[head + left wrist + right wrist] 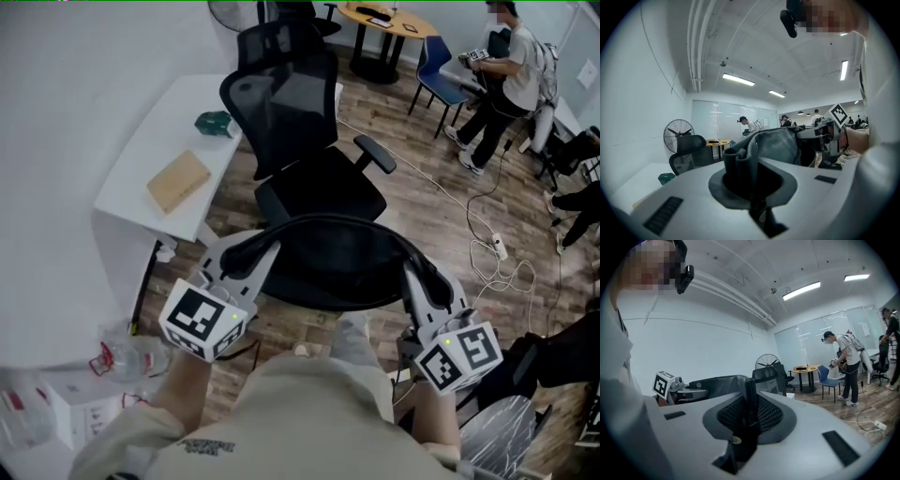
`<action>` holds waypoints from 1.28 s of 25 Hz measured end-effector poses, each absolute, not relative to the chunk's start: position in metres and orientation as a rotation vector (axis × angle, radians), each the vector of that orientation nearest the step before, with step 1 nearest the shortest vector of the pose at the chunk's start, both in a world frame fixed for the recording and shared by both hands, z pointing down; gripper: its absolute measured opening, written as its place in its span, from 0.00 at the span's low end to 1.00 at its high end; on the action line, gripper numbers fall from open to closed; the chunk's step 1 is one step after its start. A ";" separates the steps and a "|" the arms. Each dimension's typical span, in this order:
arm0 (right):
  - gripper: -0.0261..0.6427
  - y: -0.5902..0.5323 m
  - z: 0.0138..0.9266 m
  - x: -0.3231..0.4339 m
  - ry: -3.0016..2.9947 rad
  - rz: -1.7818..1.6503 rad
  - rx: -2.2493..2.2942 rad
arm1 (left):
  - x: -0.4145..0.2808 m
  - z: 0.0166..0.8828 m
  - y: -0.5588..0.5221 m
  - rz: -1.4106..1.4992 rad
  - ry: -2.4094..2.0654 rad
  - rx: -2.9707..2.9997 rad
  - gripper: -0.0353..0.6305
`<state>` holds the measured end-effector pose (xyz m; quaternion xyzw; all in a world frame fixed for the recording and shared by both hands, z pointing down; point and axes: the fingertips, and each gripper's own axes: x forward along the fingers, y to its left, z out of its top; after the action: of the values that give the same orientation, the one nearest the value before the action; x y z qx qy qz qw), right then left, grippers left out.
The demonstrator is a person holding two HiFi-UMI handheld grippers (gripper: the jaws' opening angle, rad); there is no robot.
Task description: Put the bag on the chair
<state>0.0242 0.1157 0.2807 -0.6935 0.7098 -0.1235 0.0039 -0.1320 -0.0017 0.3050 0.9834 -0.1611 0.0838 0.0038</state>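
Bag [337, 255], black and wide-mouthed, hangs stretched between my two grippers: my left gripper [255, 253] is clamped tight on a bunched fold of its left rim, and my right gripper [418, 277] pinches the thin right rim, jaws closed on the fabric. It sits just ahead of both grippers, over the front of the black chair [323, 187]. I cannot tell whether it touches the seat. The chair stands straight beyond the grippers on a wooden floor [431, 202], its mesh back facing away from me. Left of my left gripper is a white table [131, 183] with one cardboard box [178, 181] and one green thing [214, 123] on it. Far beyond my right gripper are one round table [386, 22], one blue chair [439, 67] and one standing person [506, 80], and a white cable [497, 246] trails across the floor. One fan [678, 136] stands by the far wall. One bag, two grippers, two tables.
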 end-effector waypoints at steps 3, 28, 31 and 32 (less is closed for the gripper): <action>0.15 0.101 0.282 0.039 2.228 -0.361 -2.171 | -0.118 0.308 -0.015 0.241 -0.518 3.088 0.11; 0.16 -0.092 0.291 0.226 2.524 -0.476 -1.845 | 0.040 0.316 -0.150 0.306 -0.913 2.874 0.11; 0.16 -0.119 0.290 0.252 2.576 -0.478 -1.777 | 0.063 0.313 -0.169 0.313 -0.986 2.853 0.11; 0.16 -0.127 0.289 0.261 2.591 -0.474 -1.759 | 0.071 0.312 -0.174 0.312 -1.007 2.849 0.11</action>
<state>0.2611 -0.1268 0.2888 -0.5553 0.8180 -0.1495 -0.0128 0.0713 -0.1743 0.3116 0.9366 -0.3309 0.1027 0.0517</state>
